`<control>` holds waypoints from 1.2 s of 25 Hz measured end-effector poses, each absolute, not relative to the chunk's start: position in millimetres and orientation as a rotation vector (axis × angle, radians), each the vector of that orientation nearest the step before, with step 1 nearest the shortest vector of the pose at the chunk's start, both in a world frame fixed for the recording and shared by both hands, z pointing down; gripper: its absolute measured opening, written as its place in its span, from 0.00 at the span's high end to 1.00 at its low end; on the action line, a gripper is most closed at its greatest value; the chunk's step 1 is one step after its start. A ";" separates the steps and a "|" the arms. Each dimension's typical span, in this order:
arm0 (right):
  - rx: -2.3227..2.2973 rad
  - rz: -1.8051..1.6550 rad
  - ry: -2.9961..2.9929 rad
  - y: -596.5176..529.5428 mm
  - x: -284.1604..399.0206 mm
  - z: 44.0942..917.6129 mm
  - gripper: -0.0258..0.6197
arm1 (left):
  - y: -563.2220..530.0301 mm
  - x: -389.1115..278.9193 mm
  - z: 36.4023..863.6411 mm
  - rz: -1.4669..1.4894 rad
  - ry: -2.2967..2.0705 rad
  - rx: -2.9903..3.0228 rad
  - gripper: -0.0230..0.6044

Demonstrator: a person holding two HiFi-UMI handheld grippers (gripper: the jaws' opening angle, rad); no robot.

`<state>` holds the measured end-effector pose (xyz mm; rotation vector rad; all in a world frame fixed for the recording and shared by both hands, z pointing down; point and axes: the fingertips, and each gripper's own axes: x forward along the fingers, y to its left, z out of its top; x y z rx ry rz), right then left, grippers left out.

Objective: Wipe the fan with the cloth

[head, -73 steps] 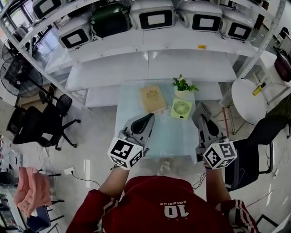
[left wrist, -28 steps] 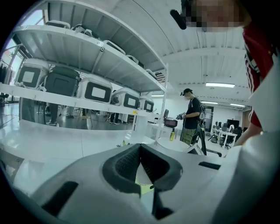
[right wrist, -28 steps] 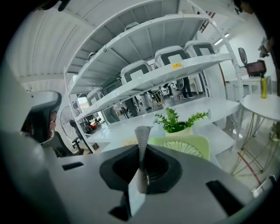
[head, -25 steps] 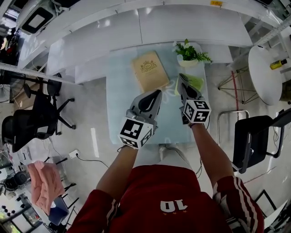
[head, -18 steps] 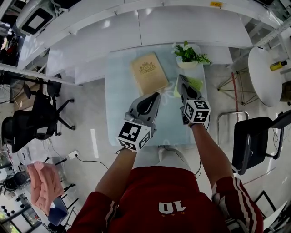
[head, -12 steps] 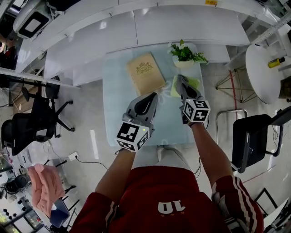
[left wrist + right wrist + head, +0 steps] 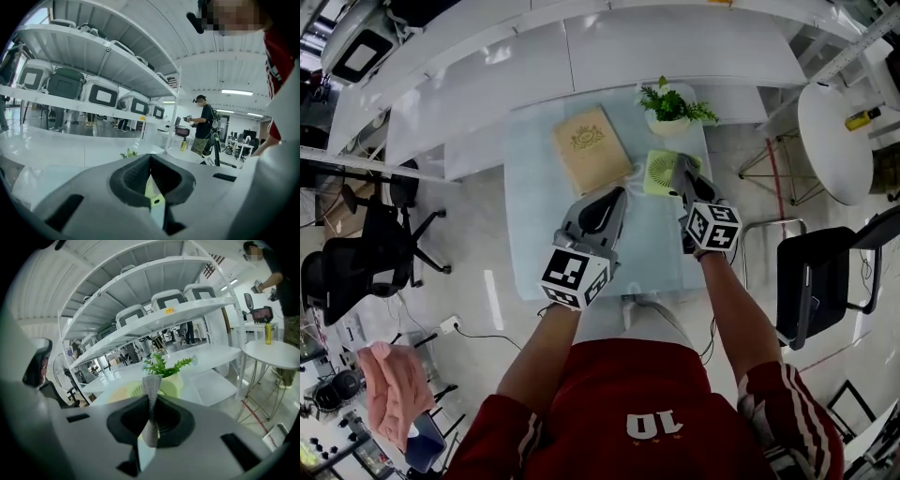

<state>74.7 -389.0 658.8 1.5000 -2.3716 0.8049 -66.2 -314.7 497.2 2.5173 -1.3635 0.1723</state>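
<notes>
My right gripper (image 7: pixel 681 171) jaws are clamped on the cloth (image 7: pixel 151 394), just beside the fan (image 7: pixel 657 173) standing on the table (image 7: pixel 530 216). The left gripper (image 7: pixel 612 197) jaws are together, holding nothing. Wiping looks about to start: next I need to press the cloth onto the grille.

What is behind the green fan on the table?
A potted plant stands just behind the fan. In the head view the fan's near right part is covered by the right gripper, which is shut on the cloth.
</notes>
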 end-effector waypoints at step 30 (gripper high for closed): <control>1.577 0.752 -2.325 -353.2 122.8 656.6 0.93 | -286.3 -56.1 495.0 0.162 -1.392 2.522 0.96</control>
